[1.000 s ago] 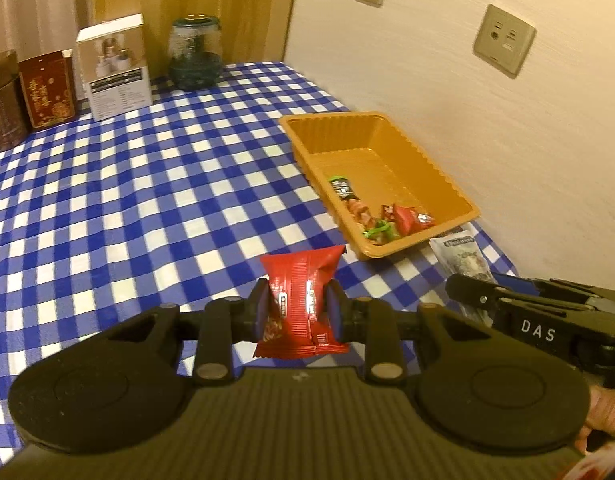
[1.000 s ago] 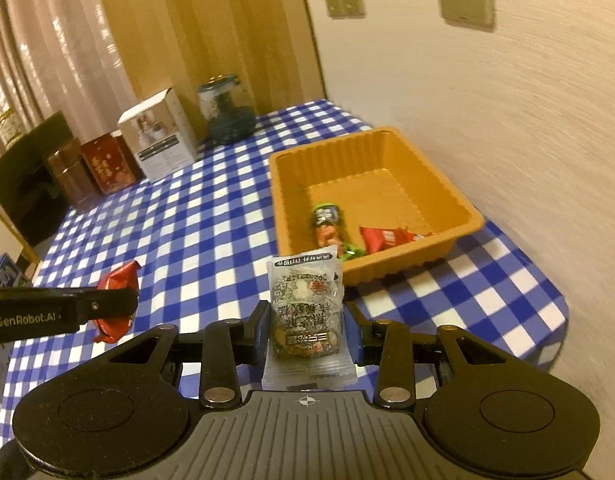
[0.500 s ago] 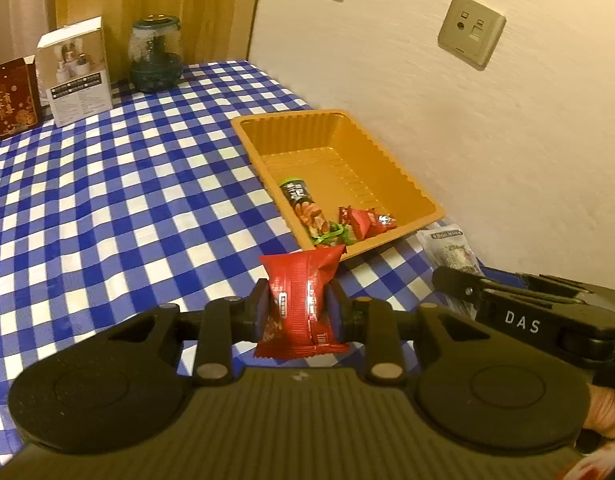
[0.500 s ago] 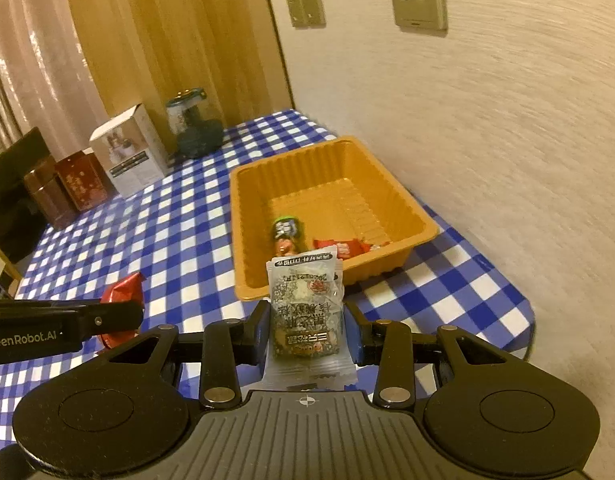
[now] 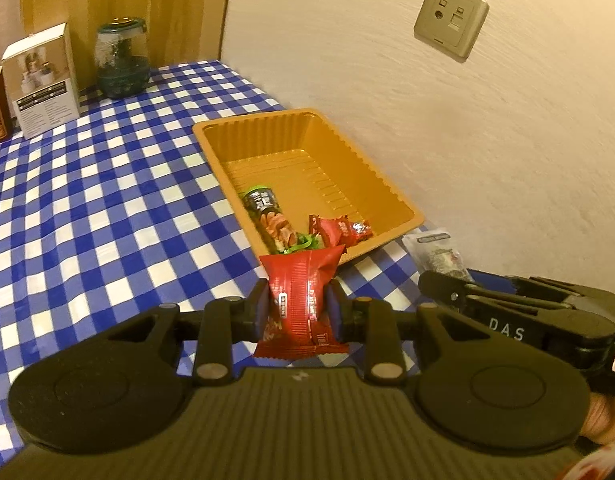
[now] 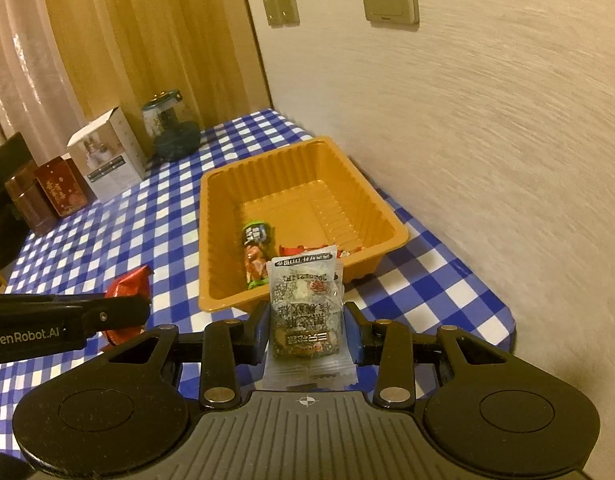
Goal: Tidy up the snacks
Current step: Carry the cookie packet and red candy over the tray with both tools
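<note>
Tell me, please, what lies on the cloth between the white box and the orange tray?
Nothing: only bare checked cloth separates the white box from the orange tray, in both wrist views.

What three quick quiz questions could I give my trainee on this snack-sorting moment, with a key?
1. Which gripper holds the red snack packet?
2. True or false: the orange tray is empty.
3. What does the right gripper grip: A) a glass jar, B) a clear packet with dark print, C) a white box?

Key:
1. The left gripper, shut on it.
2. False; a green-topped snack pack and small red packets lie at its near end.
3. B, the clear packet.
</note>
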`<state>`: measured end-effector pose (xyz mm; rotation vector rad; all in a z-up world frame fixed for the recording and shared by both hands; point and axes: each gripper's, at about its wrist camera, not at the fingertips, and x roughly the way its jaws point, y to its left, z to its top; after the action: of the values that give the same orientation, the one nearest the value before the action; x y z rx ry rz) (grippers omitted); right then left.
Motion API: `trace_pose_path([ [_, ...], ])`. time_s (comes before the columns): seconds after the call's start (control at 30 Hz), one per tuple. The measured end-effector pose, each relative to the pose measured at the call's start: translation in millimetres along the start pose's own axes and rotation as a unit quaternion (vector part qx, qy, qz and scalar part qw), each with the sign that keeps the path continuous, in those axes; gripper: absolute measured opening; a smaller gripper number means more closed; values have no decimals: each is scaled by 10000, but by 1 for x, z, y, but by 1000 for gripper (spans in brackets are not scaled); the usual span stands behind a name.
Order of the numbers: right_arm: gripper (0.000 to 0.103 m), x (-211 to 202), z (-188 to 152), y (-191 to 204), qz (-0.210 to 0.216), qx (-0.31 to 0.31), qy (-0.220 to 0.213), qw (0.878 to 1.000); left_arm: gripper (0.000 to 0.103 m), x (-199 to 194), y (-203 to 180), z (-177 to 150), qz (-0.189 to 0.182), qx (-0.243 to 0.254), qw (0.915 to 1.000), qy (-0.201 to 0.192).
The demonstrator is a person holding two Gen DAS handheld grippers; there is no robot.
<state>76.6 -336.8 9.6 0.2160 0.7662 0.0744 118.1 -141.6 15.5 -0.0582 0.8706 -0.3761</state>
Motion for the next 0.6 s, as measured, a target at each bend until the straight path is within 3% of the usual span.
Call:
trace_pose_path([
  [0.6, 39, 66, 57, -22, 10, -58, -179, 9998, 27, 87, -1, 55, -3, 34, 10000, -16],
])
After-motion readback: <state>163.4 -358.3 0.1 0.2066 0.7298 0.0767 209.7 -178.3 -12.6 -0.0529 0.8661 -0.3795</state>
